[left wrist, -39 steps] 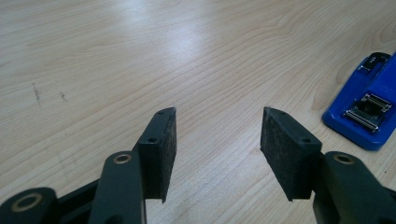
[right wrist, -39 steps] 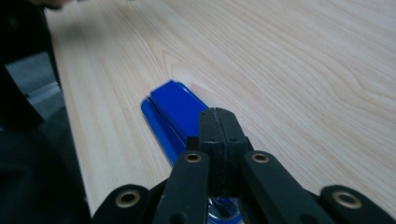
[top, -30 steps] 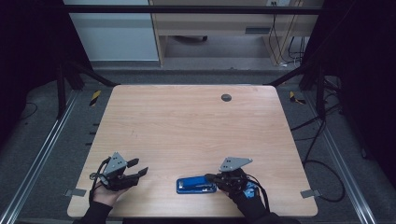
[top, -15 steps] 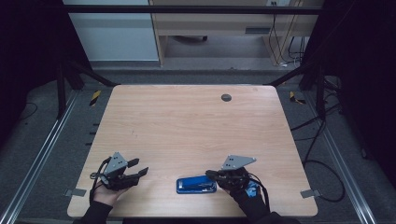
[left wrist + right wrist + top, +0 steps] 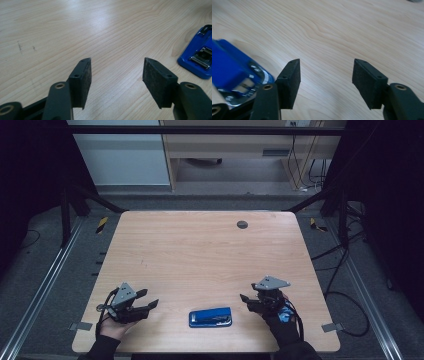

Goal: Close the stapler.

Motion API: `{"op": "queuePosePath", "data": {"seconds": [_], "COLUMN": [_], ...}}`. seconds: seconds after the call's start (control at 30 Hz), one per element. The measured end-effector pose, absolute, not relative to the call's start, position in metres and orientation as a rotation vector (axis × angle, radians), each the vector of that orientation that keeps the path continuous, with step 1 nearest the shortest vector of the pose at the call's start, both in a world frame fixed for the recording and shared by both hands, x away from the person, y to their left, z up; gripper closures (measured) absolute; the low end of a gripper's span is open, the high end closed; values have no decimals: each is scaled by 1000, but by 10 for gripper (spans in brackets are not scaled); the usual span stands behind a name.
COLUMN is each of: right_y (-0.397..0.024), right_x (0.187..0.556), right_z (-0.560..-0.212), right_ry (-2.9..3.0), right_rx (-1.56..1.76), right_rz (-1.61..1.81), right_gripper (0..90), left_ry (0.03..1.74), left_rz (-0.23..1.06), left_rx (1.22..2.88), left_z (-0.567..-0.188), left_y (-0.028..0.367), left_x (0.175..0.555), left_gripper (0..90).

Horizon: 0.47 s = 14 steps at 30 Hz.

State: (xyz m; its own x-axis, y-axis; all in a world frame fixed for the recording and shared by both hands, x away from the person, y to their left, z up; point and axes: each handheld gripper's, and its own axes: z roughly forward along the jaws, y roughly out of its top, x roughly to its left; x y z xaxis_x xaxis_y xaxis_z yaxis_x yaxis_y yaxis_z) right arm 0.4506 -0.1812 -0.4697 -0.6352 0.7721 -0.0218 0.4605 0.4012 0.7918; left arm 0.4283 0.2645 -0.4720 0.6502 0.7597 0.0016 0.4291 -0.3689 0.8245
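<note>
Blue metal-topped stapler (image 5: 210, 317) lies flat near the front edge of my pale wooden surface (image 5: 200, 250), between both hands. My right gripper (image 5: 248, 300) sits just beside it, its jaws having just sprung wide with nothing between them. My left gripper (image 5: 148, 299) rests well apart, jaws having just spread wider, empty

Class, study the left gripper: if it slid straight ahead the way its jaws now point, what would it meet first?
Probably nothing: the left gripper has bare table ahead between its open jaws. The blue stapler lies off to the right of that line, though a wide jaw might clip it; depth is hard to judge.
</note>
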Motion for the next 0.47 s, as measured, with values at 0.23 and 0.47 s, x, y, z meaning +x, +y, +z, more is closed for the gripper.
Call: {"op": "queuePosePath", "data": {"seconds": [0.23, 0.47], "right_y": [-203, -228], "right_x": [463, 469], "right_z": [-477, -479], "right_ry": [2257, 2204], "right_rx": [1166, 1270], "right_rz": [1040, 1022], "right_gripper": [318, 289], "left_ry": [975, 1022], "left_rz": [493, 527], "left_rx": [2016, 2016], "left_z": [-476, -479], "left_y": [270, 275], "left_x": [433, 440], "left_gripper": [337, 290]}}
